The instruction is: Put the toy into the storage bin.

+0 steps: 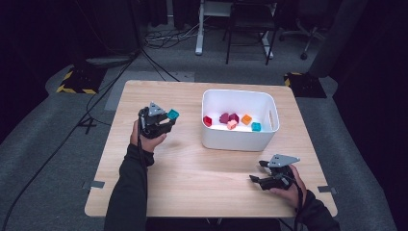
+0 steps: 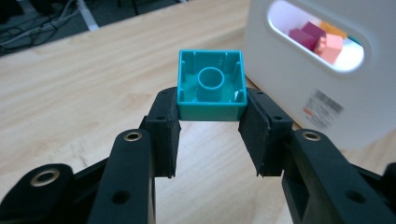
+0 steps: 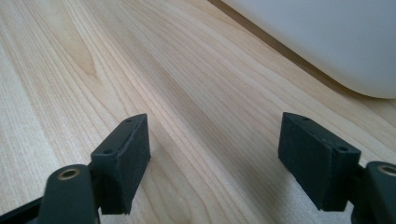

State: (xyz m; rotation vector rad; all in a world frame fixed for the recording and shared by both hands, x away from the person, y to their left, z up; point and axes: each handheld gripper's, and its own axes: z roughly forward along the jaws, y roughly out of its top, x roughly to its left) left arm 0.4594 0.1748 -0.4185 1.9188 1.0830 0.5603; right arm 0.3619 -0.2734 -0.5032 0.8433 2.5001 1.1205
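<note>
Counter point(image 1: 192, 192): pale wood, on grey carpet in a dark room; cables and chair legs at 12 o'clock. White bin point(image 1: 239, 139) at 1 o'clock, blocks inside; bare wood from centre to 6 o'clock. Left tool point(image 1: 168, 118) clamped on teal block point(image 2: 211, 86), raised beside the bin. Right tool point(image 3: 215, 158) at 4 o'clock, jaws apart

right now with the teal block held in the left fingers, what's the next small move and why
Probably carry the teal block sideways over the rim of the white bin, then let go. The left gripper grips it clear of the table, short of the bin's near wall, and other blocks already lie inside. The right gripper rests open on the table.
</note>
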